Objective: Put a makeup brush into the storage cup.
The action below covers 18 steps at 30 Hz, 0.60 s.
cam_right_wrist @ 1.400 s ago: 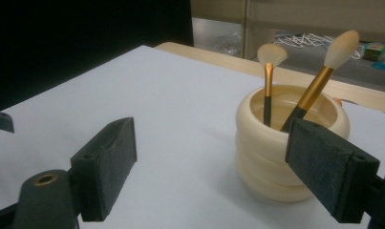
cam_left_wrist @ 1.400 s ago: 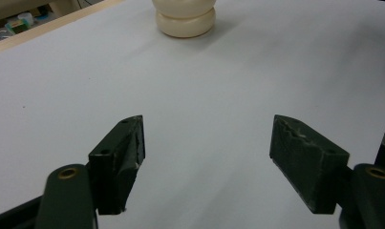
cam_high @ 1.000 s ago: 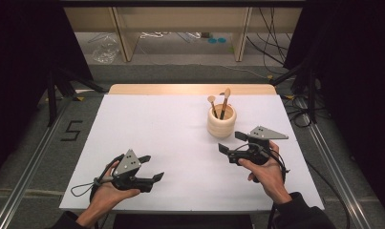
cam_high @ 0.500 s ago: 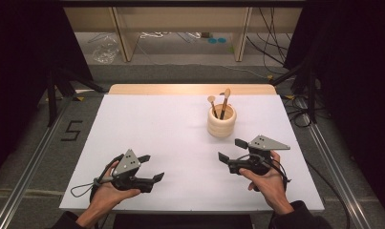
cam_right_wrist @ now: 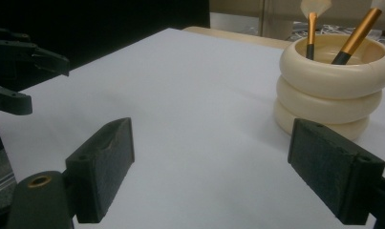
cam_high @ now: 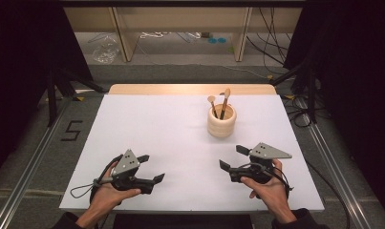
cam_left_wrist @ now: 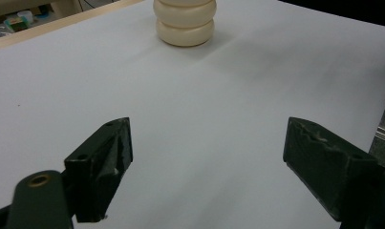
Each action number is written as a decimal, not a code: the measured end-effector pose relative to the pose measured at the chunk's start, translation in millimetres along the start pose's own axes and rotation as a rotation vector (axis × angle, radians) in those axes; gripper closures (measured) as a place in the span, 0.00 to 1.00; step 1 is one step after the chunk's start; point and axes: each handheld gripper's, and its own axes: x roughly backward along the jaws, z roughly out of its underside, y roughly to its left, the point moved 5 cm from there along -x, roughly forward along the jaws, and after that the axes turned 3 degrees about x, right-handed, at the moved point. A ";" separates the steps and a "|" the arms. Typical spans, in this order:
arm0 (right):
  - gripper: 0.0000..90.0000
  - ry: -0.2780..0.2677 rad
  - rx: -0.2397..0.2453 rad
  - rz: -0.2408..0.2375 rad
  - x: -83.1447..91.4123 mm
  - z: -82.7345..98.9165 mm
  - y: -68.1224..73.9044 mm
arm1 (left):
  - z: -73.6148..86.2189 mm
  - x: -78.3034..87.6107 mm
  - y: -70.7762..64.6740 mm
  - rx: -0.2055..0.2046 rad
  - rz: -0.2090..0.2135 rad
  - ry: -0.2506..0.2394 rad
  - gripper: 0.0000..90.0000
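Note:
A cream ribbed cup [cam_high: 222,121] stands right of centre on the white table sheet [cam_high: 171,129], with two gold-handled brushes [cam_high: 224,102] upright in it. My left gripper [cam_high: 151,168] rests near the front left edge, held by a hand. It is open with nothing between its fingers, and its jaws have just been opening. In the left gripper view the gripper [cam_left_wrist: 209,138] faces bare sheet, with the cup [cam_left_wrist: 184,21] far ahead. My right gripper [cam_high: 230,157] is open and empty in front of the cup. In the right gripper view the gripper [cam_right_wrist: 211,138] has the cup [cam_right_wrist: 331,90] just beyond its right finger.
A wooden strip [cam_high: 190,89] runs along the table's far edge, with shelf legs and cables on the floor behind it. Metal rails flank the table and a taped "5" [cam_high: 71,130] marks the floor at left. The left gripper [cam_right_wrist: 35,81] stands at the left edge of the right gripper view.
My right gripper has drawn back from the cup toward the front edge of the table. The left hand has stayed where it was.

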 end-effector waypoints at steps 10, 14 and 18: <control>0.18 0.018 0.022 -0.007 5.0 7.4 4.1 | 1.1 -1.4 -1.2 0.001 0.011 0.004 0.19; 0.18 0.036 0.019 0.000 7.6 9.6 4.9 | 1.3 -1.5 -1.1 -0.001 0.003 0.006 0.19; 0.18 0.038 0.018 -0.006 7.9 10.9 4.6 | 1.5 -1.4 -1.2 -0.001 0.004 0.007 0.19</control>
